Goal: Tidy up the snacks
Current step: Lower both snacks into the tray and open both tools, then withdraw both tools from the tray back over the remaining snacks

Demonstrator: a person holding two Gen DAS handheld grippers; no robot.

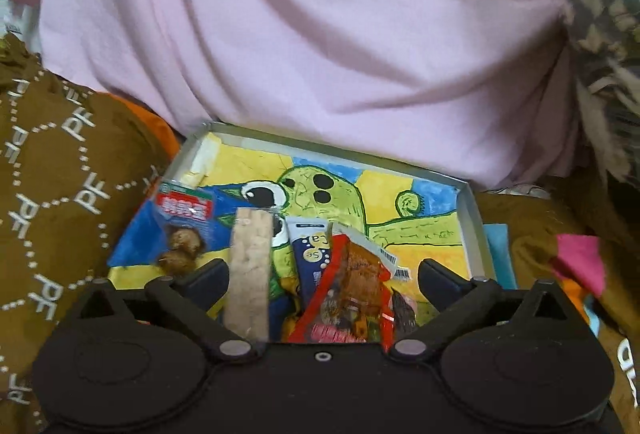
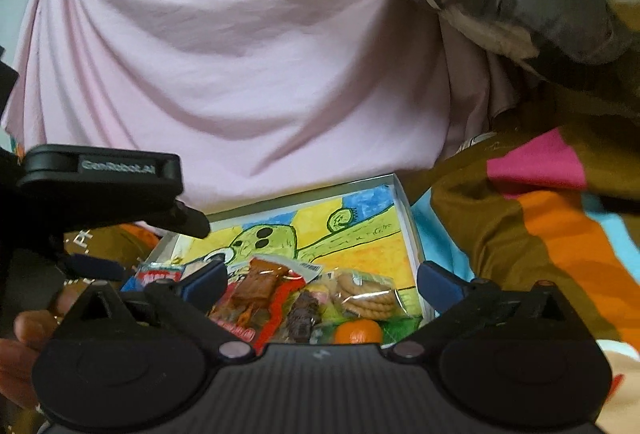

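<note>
Both claws (left (image 1: 322, 276), right (image 2: 322, 280)) gape empty; only the right view shows biscuits (image 2: 366, 296).

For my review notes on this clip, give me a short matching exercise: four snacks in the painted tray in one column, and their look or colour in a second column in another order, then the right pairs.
All four lie in the tray, between the open jaws of the left gripper and right gripper.

Things
1. round biscuits pack
2. wafer bar
3. red snack packet
4. small round fruit

Looks
A. orange
B. pale, long, upright strip
C. clear wrapper, tan discs
D. red edges with a barcode label

Pairs: 1-C, 2-B, 3-D, 4-A
</note>
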